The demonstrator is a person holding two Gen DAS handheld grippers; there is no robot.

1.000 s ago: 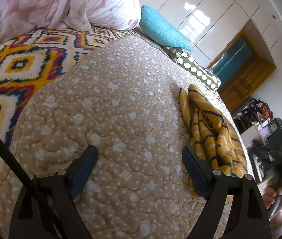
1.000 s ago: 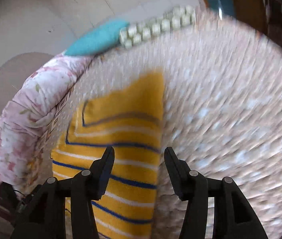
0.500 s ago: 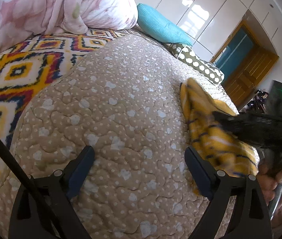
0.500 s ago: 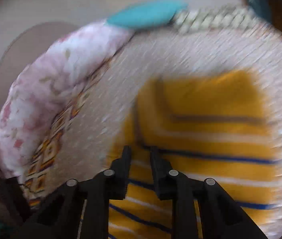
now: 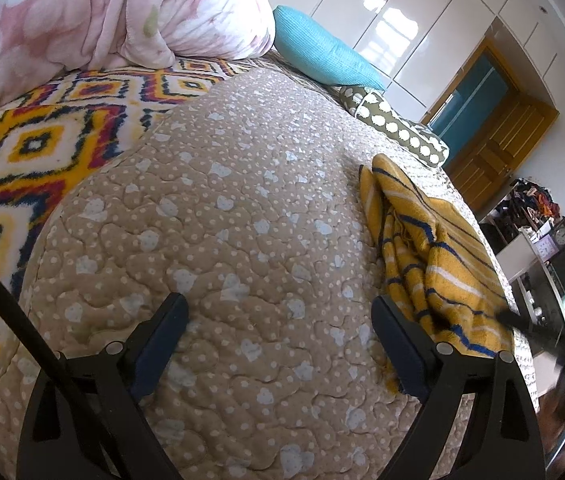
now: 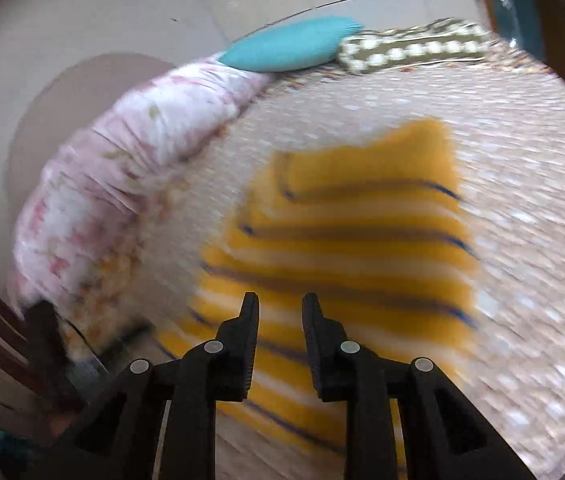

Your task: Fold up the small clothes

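Over the striped garment, right tool narrow (nothing gripped); left tool wide.

Left tongs sit over the quilt, nothing betw. the jaws but bare quilt. Garment lies on the quilt just right of them, its near edge beside the right finger. Rug to the left & ahead, duvet piled behind it. Two pillows ahead at the far end: one left of the other. Right tongs over the garment's near part; duvet to their left, pillows far ahead.
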